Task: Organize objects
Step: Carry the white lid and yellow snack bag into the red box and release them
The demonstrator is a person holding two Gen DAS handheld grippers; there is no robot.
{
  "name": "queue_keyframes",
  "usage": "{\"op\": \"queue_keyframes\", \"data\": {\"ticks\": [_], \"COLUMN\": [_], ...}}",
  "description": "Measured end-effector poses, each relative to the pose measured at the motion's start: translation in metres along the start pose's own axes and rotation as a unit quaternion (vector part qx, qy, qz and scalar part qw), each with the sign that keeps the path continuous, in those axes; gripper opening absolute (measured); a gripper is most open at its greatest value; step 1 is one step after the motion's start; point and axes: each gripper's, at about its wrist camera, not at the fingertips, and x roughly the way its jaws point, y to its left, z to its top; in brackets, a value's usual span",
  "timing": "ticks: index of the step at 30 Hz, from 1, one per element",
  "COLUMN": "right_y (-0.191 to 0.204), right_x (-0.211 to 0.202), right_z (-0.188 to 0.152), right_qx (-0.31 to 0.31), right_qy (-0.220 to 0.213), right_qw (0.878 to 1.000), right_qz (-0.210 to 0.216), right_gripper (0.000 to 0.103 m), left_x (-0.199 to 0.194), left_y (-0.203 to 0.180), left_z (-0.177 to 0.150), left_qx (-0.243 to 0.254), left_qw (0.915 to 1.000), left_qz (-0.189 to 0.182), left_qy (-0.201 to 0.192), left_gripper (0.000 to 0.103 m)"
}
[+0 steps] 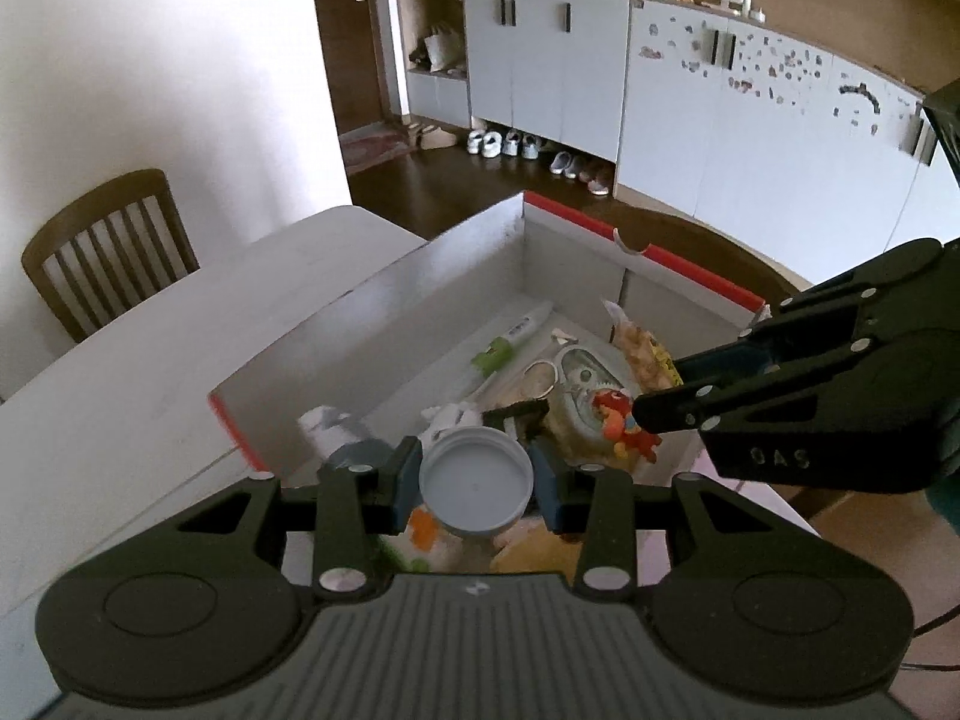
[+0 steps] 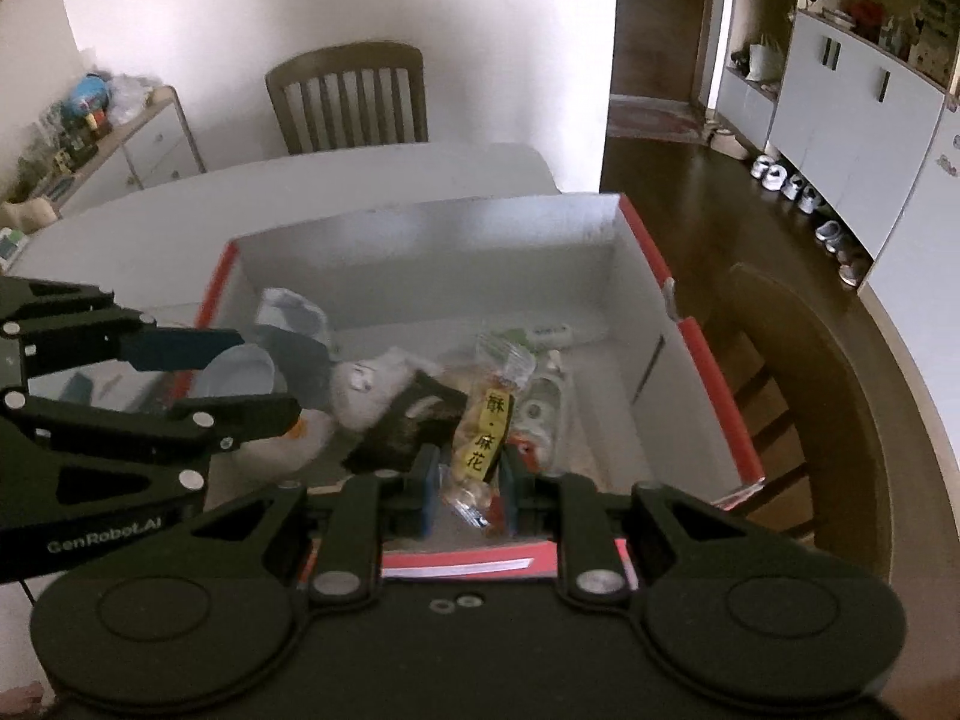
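Left gripper (image 1: 474, 483) holding a pale blue plastic lid (image 1: 476, 483) above the open red-edged cardboard box (image 1: 468, 240).
The lid sits clamped between the fingers at lower centre, over the box's near end. Right gripper (image 2: 463, 489), fingers parted, straddles a clear snack packet (image 2: 480, 450) printed "酥·麻花"; packet's long axis runs away from the fingers. "GenRobot.AI" marks the left gripper body.

A wooden chair (image 2: 348, 97) behind the white table (image 1: 150, 360) — shoes (image 1: 504, 144) under grey cabinets (image 1: 546, 66).

home | dining chair (image 2: 348, 99) | shoes (image 1: 510, 143) under cabinets (image 1: 660, 90)
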Motion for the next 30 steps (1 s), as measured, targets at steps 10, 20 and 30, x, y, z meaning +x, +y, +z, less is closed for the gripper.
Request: {"op": "queue_keyframes", "data": {"ticks": [10,20,30], "right_y": [-0.007,-0.003,-0.005], "right_x": [0.033,0.047,0.043], "right_z": [-0.005,-0.005,-0.005], "right_qx": [-0.021,-0.067,-0.075], "right_qy": [0.029,0.036,0.035], "right_qw": [0.999,0.997,0.996], "right_qz": [-0.013,-0.022,-0.028], "right_gripper": [0.02,0.02,0.021], "left_x": [0.044,0.071,0.084], "left_y": [-0.005,-0.003,-0.001], "left_z": [0.004,0.0,-0.004], "left_qx": [0.004,0.001,-0.003], "left_qw": [0.9992,0.9973,0.9945], "left_qz": [0.009,0.008,0.006], "left_qy": [0.038,0.073,0.105], "left_gripper": [0.038,0.038,0.038]}}
